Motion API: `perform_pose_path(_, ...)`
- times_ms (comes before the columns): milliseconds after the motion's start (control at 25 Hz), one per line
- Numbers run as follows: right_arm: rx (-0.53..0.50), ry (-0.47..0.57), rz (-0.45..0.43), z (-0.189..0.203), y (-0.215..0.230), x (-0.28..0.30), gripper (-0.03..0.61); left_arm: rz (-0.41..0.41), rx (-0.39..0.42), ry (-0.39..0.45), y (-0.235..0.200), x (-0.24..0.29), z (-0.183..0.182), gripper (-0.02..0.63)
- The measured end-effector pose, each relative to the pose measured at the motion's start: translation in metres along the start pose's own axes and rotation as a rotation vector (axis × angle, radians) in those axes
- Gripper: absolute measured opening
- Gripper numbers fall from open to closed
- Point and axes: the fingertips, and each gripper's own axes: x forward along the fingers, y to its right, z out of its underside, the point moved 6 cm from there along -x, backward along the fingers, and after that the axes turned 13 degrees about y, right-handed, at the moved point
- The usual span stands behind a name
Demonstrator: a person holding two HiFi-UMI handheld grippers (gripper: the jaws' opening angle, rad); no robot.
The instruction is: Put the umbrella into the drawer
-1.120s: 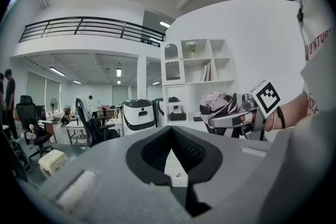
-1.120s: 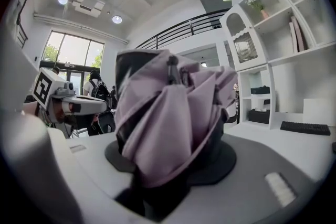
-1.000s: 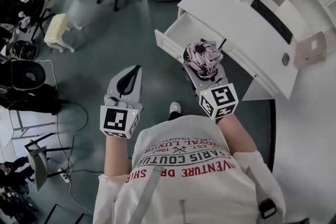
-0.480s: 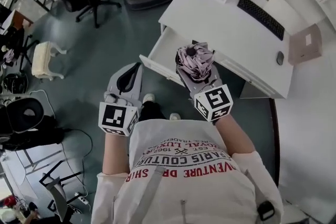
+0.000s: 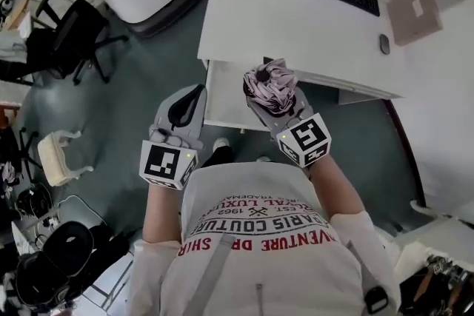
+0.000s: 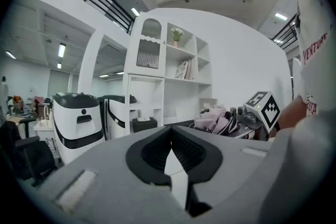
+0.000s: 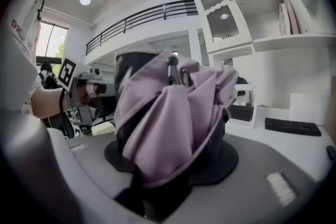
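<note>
The right claw (image 5: 278,106) is clenched on the folded pink umbrella (image 5: 268,81), whose cloth bunches out between its jaws. In the head view the umbrella sits at the centre of the frame, overlapping the right part of the open white drawer (image 5: 224,96) below the white surface (image 5: 296,26). The left claw (image 5: 194,94), left of centre, is closed on nothing.

Folded mauve umbrella (image 5: 270,83) near open drawer (image 5: 225,98)
</note>
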Motion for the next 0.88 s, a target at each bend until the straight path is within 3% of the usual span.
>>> perform_pose_path(200,0.013,-0.111,0.022,0.036,0.005,0.029,0.218,0.132,-0.061,-0.024,-0.032,0.031,0.025,0.008)
perform_pose_path(480,0.018,-0.307,-0.001,0.105,0.018,0.067,0.218,0.227,-0.13,-0.061,-0.059,0.056,0.076,0.008)
perform_pose_path(680,-0.004,-0.488,-0.054,0.17,0.024,0.092,0.218,0.243,-0.146,-0.14,-0.08,0.063,0.125,0.008)
perform_pose_path(880,0.016,-0.671,-0.105,0.238,0.028,0.104,0.219,0.242,-0.196,-0.149,-0.093,0.067,0.166,0.008)
